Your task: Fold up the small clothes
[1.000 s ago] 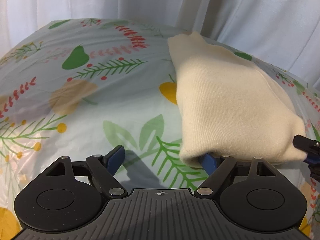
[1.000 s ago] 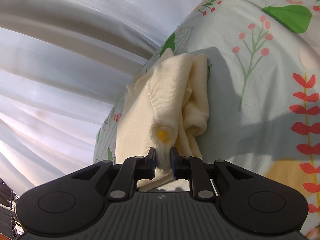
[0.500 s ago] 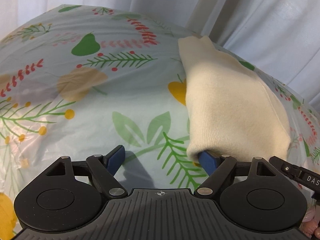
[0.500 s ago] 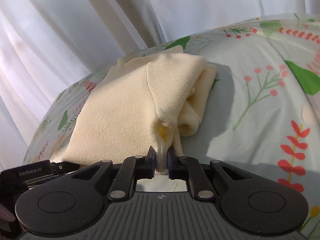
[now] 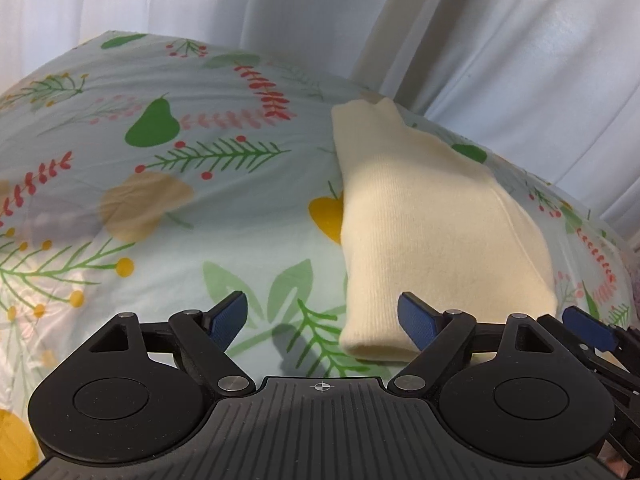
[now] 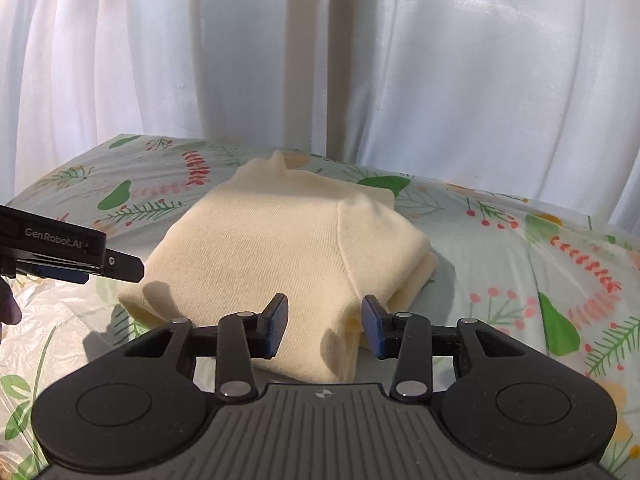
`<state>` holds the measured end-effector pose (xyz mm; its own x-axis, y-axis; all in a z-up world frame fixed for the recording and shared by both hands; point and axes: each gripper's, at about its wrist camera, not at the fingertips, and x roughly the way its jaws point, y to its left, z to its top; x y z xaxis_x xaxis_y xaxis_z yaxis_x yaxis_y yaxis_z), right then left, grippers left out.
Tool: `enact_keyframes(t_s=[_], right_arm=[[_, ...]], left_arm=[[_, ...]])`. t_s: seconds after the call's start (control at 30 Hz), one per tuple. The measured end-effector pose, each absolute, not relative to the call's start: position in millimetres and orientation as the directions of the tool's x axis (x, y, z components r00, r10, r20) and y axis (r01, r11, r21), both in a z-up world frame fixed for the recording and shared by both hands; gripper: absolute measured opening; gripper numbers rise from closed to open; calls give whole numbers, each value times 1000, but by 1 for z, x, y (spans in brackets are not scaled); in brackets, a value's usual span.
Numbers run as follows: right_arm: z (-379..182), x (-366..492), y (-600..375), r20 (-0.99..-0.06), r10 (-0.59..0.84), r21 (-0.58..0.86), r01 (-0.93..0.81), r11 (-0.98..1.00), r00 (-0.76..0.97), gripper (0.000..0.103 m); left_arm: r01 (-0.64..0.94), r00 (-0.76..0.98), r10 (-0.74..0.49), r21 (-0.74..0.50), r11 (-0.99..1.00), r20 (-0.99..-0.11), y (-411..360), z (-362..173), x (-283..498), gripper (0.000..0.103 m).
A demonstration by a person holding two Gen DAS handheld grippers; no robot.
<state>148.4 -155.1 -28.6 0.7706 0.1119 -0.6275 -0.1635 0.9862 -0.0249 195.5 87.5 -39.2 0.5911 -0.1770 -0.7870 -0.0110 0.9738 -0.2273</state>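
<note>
Left wrist view. Cloth (image 5: 120, 168), pale with a leaf, pear and berry print, covers the whole surface; white curtain (image 5: 500, 40) hangs behind it. Left gripper (image 5: 322, 316): jaws wide apart, nothing gripped. Its left pad sits over bare cloth; its right pad is at the near left corner of the garment, whether touching cannot be told. Garment (image 5: 432, 232), cream knit, folded into a compact bundle, lies right of centre on the cloth and runs from the near edge toward the far side, narrowing at the far end. At the far right edge one blue-padded finger of the right gripper (image 5: 588, 330) shows, just beside the garment's near right corner.

Right wrist view. Left gripper (image 6: 80, 256) enters from the left edge, its tip near the garment's (image 6: 280, 248) near left corner. The garment lies at centre, layered fold edges stacked on its right side. Right gripper (image 6: 325, 326): jaws have just been opening and now stand partly apart. The near folded edge of the garment lies between them, but the pads do not press on it.
</note>
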Motion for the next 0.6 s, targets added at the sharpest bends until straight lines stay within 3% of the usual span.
enact_keyframes(t_s=[0.03,0.07,0.27,0.3,0.4,0.6], right_arm=[[-39,156,-152,-662,94,-52,-171,984,743,24],[-52,164,-152,-708,52,-87,-160,983,704,22],[-43,136,-164,-748,-30,-126,-98,987,663,32],[-40,128,-166,-763,-33,-119,-90,989,646,36],[-36,105,-170,-812,27,-48,-112,993,583,74],[-30,95,-169,-863,82,65,-52,997,498,94]], left_arm=[[-11,574,-162,-205,979,-803,84,-47,199,86],[-13,557,-151,-190,982,-817,81,-54,200,87],[11,534,-107,-119,993,-839,85,-58,184,94],[6,505,-104,-118,993,-857,89,-58,180,92],[21,478,-101,-104,994,-872,89,-52,159,92],[60,472,-89,-69,996,-877,79,-34,135,95]])
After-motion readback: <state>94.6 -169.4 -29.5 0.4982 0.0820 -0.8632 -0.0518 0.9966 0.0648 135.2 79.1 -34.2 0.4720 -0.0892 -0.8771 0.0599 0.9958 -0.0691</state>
